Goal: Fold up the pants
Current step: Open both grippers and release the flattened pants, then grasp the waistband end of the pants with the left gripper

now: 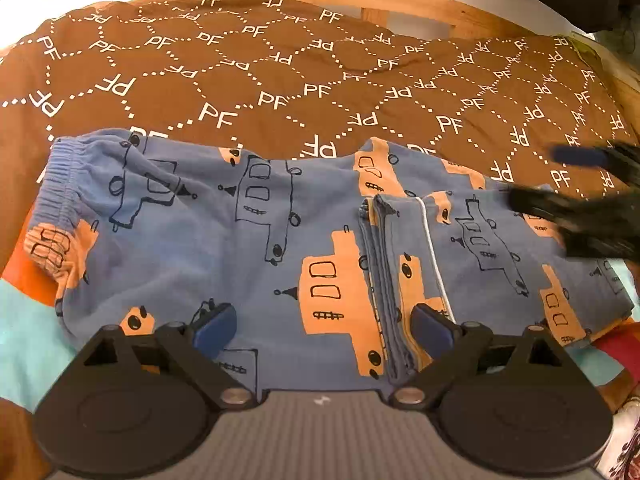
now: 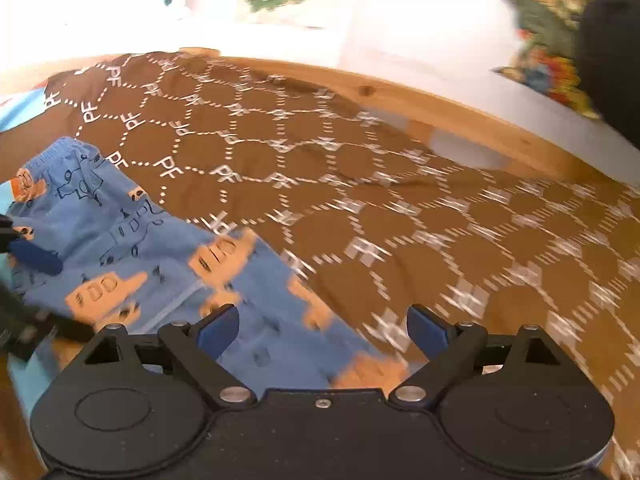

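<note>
Blue pants (image 1: 256, 240) printed with orange boats lie folded on a brown bedspread (image 1: 280, 68), waistband at the left, leg cuffs doubled back near the middle. My left gripper (image 1: 326, 326) hovers over the near edge of the pants, jaws wide open, nothing between the blue pads. In the left wrist view my right gripper (image 1: 560, 184) shows blurred at the right, above the folded end of the pants. In the right wrist view my right gripper (image 2: 324, 328) stands open and empty over the pants (image 2: 132, 256) edge; the left gripper's fingertip (image 2: 34, 258) shows at the far left.
The brown bedspread (image 2: 400, 220) with white "PF" lettering covers the bed. A wooden bed rail (image 1: 400, 4) runs along the far side, a white wall behind it. A turquoise and orange cover (image 1: 24, 328) lies under the pants at the near left. Flowered fabric (image 2: 540, 52) sits at the far right.
</note>
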Demonstrator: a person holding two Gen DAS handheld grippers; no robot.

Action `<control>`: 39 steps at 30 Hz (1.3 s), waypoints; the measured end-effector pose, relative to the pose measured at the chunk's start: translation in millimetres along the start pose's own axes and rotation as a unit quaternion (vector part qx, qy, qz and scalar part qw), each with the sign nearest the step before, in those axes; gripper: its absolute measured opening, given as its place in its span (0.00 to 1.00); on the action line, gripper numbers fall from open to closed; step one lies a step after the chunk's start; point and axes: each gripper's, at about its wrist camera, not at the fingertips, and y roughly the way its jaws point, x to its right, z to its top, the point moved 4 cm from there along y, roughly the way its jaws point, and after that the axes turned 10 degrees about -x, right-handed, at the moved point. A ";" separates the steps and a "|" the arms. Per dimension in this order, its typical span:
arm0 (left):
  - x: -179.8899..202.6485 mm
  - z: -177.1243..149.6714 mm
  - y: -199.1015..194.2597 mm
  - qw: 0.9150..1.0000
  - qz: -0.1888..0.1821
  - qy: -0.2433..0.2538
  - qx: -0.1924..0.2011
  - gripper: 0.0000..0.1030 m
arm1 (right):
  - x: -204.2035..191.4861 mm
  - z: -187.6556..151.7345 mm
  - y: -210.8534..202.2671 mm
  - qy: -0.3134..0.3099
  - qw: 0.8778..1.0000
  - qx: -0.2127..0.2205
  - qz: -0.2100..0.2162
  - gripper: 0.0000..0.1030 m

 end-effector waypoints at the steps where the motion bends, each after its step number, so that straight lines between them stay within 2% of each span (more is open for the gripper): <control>1: -0.5 -0.6 0.1 1.000 -0.001 0.001 0.001 0.94 | -7.3 5.2 9.3 -0.014 1.000 -0.004 0.008 0.87; 3: -1.3 -1.2 0.6 1.000 -0.003 0.001 0.003 0.94 | -23.3 13.7 30.5 -0.058 0.998 -0.019 0.019 0.87; 5: -0.8 -2.3 1.2 1.000 -0.001 0.003 0.005 0.95 | -37.4 13.6 57.7 -0.101 0.994 -0.049 0.007 0.88; 6: -0.5 -2.7 1.6 1.000 0.001 0.006 0.005 0.95 | -40.6 12.7 60.2 -0.100 0.994 -0.045 0.005 0.91; 11: -3.1 -4.0 -14.6 1.000 -0.015 -0.005 0.008 0.96 | -18.0 13.5 36.2 -0.029 0.999 -0.017 0.009 0.87; 15: -18.9 -14.9 -45.2 0.998 -0.007 -0.051 0.046 0.98 | -15.0 -3.8 -9.6 0.007 1.000 0.002 0.023 0.92; 18: -42.0 -28.3 -70.0 0.988 0.029 -0.114 0.095 0.98 | -22.8 -21.9 -39.5 0.032 0.999 0.012 0.034 0.96; 21: -72.3 -33.2 -83.3 0.973 0.069 -0.181 0.125 0.94 | -34.5 -36.0 -52.9 0.044 0.998 0.018 0.033 0.98; 23: -94.3 -30.2 -85.1 0.964 0.071 -0.219 0.131 0.90 | -40.6 -40.5 -51.1 0.037 0.999 0.012 0.037 0.98; 24: -103.0 -27.1 -83.6 0.963 0.061 -0.225 0.135 0.82 | -42.3 -42.1 -48.8 0.032 0.999 0.004 0.040 0.98; 25: -109.2 -23.4 -81.3 0.964 0.051 -0.223 0.137 0.75 | -43.7 -43.1 -46.8 0.029 0.999 0.001 0.040 0.98; 28: -124.4 -12.6 -70.0 0.966 0.023 -0.215 0.140 0.68 | -44.4 -45.6 -43.7 0.036 0.998 0.001 0.047 0.98; 32: -132.5 -8.9 -62.0 0.963 -0.011 -0.229 0.140 0.73 | -43.9 -50.9 -37.2 0.050 0.997 -0.011 0.055 0.98; 34: -131.2 -7.7 -58.6 0.966 -0.006 -0.217 0.138 0.74 | -42.8 -52.4 -35.7 0.055 0.997 -0.011 0.053 0.98; 37: -121.8 -3.7 -52.8 0.974 0.023 -0.189 0.120 0.74 | -40.7 -52.8 -34.8 0.061 0.997 -0.011 0.054 0.98; 39: -119.5 -4.7 -53.4 0.975 0.032 -0.189 0.115 0.74 | -40.7 -53.9 -33.9 0.060 0.997 -0.013 0.054 0.98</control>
